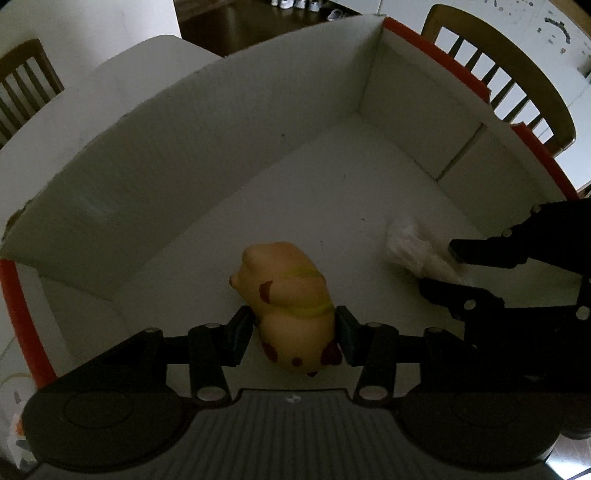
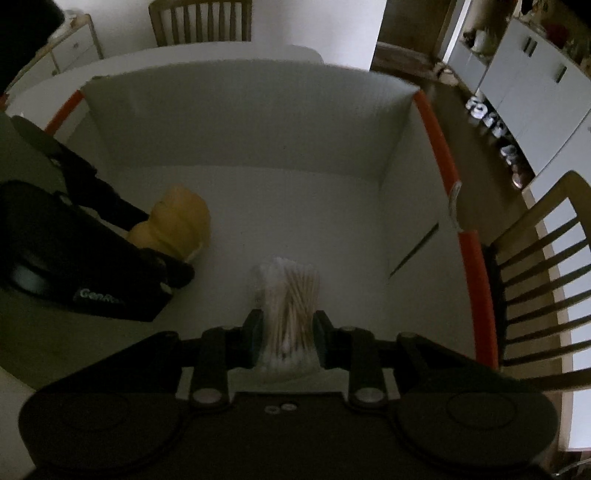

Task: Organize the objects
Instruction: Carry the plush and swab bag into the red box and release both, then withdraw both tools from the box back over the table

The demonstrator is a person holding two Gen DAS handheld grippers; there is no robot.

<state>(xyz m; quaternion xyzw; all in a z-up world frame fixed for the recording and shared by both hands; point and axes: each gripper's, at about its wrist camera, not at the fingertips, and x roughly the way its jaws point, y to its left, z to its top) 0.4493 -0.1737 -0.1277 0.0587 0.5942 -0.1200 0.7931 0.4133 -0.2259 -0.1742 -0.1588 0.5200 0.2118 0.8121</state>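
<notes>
My left gripper [image 1: 293, 338] is shut on a yellow squishy toy [image 1: 291, 302] with red spots and a green band, held inside a white box [image 1: 221, 122] with an orange rim. My right gripper [image 2: 286, 341] is shut on a clear bag of cotton swabs [image 2: 290, 306], also inside the box [image 2: 258, 122]. In the left wrist view the right gripper [image 1: 439, 269] holds the bag [image 1: 413, 251] at the right. In the right wrist view the left gripper [image 2: 159, 243] holds the toy [image 2: 177, 221] at the left.
The box stands on a white table [image 1: 155, 48]. Wooden chairs stand beyond it, one at the right [image 2: 535, 280], one at the far side [image 2: 201, 18]. White cabinets [image 2: 535, 85] and shoes on a dark floor are at the back right.
</notes>
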